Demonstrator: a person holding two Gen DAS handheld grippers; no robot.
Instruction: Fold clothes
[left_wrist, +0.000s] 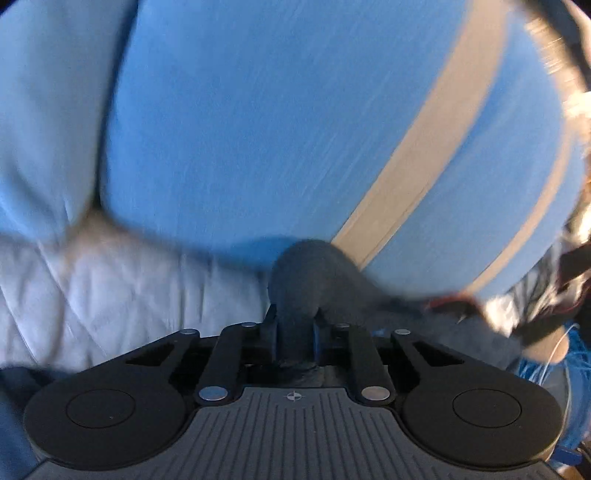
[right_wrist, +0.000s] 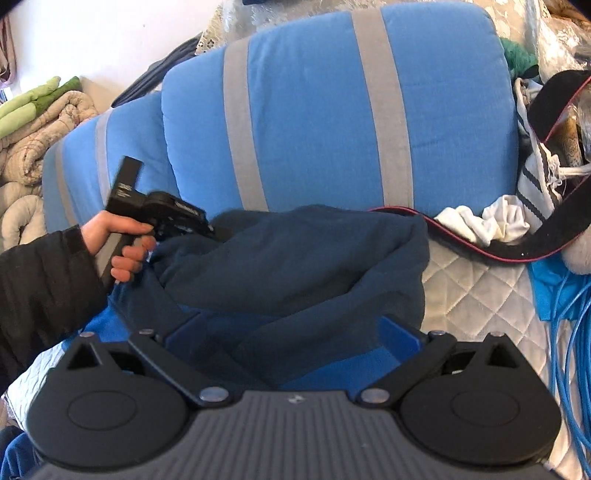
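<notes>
1. A sofa (right_wrist: 317, 122) with two blue back cushions is seen, each crossed by grey stripes; it fills most of both views, blurred in the left wrist view.
2. A white quilted cover (right_wrist: 476, 295) is spread over the seat.
3. One dark blue garment (right_wrist: 295, 266) is bunched on the seat against the cushions, between the two tongs; part of it is hidden under the right tongs.
4. A heap of beige blankets (right_wrist: 33, 147) with green cloth on top is piled at the far left, cut off by the frame.
5. A black strap with red edging (right_wrist: 517, 254) is laid across the right side, beside crumpled white cloth (right_wrist: 487, 221).
6. Blue cables (right_wrist: 569, 332) are hung at the right edge; their count cannot be told.
7. The left tongs (left_wrist: 295, 328) are pinched tight on a fold of the garment; they are held by a hand (right_wrist: 118, 240) in a black sleeve.
8. The right tongs (right_wrist: 291, 332) are spread wide just over the garment, nothing gripped.
</notes>
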